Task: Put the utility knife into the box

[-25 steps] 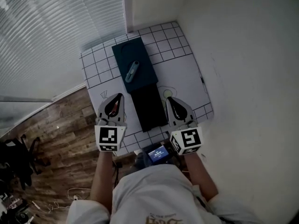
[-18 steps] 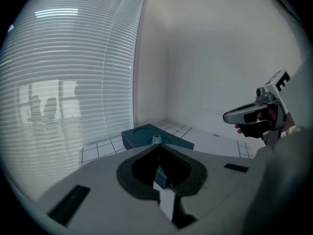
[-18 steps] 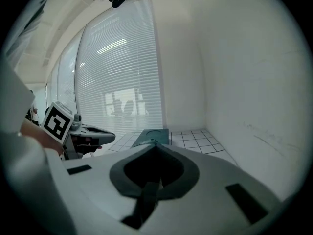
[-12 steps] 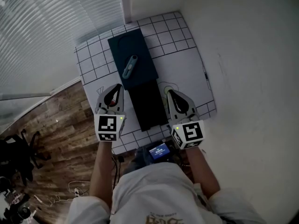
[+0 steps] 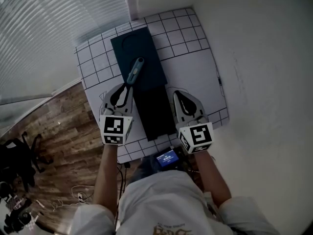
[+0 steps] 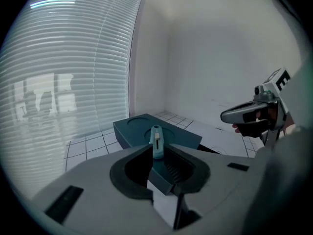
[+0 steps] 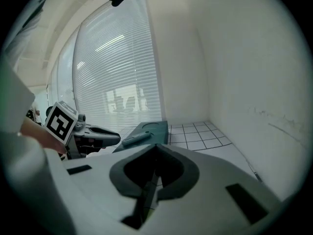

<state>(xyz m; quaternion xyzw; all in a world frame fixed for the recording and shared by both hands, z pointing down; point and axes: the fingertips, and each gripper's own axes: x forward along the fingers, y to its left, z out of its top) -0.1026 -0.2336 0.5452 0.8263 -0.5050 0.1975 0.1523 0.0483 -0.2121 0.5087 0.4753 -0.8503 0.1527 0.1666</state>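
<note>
Left gripper (image 5: 127,87) (jaws just opening, empty) is hovering at the utility knife (image 5: 135,71) atop the box (image 5: 146,43); right gripper (image 5: 175,93) is sitting closed.

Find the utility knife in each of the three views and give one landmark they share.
Head view: the utility knife lies left of centre, upper half, on the teal box.
Left gripper view: centre, slightly below the middle, on the same box.
Right gripper view: left of centre, slightly below the middle, small and far.
Shared landmark: the teal box on the white gridded mat.
</note>
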